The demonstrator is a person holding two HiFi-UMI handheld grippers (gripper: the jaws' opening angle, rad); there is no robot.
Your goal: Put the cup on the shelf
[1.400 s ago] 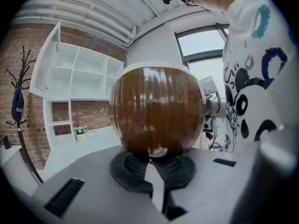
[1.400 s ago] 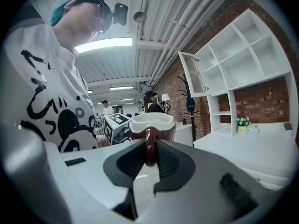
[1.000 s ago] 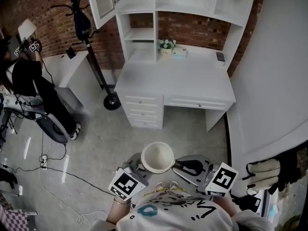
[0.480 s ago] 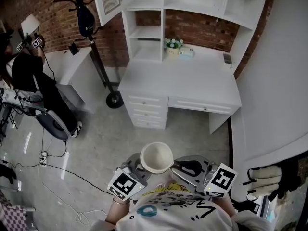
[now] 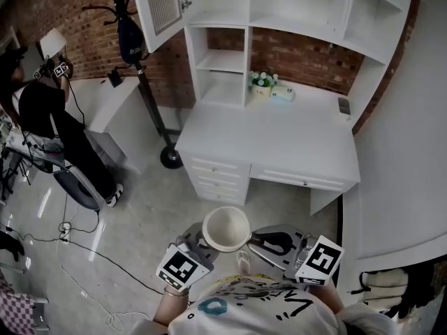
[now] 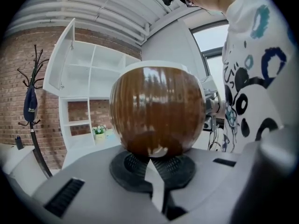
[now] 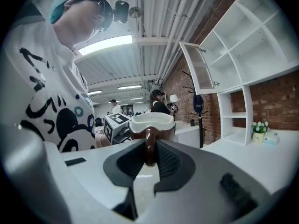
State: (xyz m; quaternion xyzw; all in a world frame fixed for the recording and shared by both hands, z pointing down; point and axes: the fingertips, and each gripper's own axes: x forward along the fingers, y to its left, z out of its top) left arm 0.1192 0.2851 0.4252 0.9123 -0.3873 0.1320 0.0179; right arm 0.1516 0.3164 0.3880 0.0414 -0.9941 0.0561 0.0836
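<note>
Two grippers: both sit low in the head view, at six o'clock of the frame, meeting on one cup (image 5: 225,227).
Left gripper (image 5: 201,237): at the cup's eight o'clock. Its jaws are drawn almost together, with only a thin slit between them and nothing in it. The tips rest against the low brown wall of the cup (image 6: 156,108).
Right gripper (image 5: 257,241): at the cup's four o'clock, clamped on the handle (image 7: 149,148), which stands upright between the pads.
Cup: upright with the mouth up, white inside and glossy brown outside. It is carried above the floor (image 5: 140,208), well apart from the desk (image 5: 279,142).
Floor: grey and shiny, with an open strip between the cup and the drawers (image 5: 213,173) at twelve o'clock. Cables (image 5: 84,246) trail at nine o'clock.
Desk: white, at twelve to one o'clock of the cup. Its front edge runs across and dips toward the right, and the wide top lies open behind that edge.
Shelf unit (image 5: 230,61): white, standing on the back of the desk. Its compartments are open and brick shows behind the lower ones. A door (image 5: 159,5) hangs swung out at its upper left.
Flowers (image 5: 261,84): a small pot at the desk's back edge, with a pale box (image 5: 283,93) just beside it at three o'clock.
Coat stand (image 5: 150,96): at eleven o'clock of the cup, its base just beside the desk's left corner.
Wall (image 5: 412,152): white, at two to three o'clock, close along the desk's right edge.
Second person (image 5: 42,110): at ten o'clock, well apart, by a side table (image 5: 105,100).
</note>
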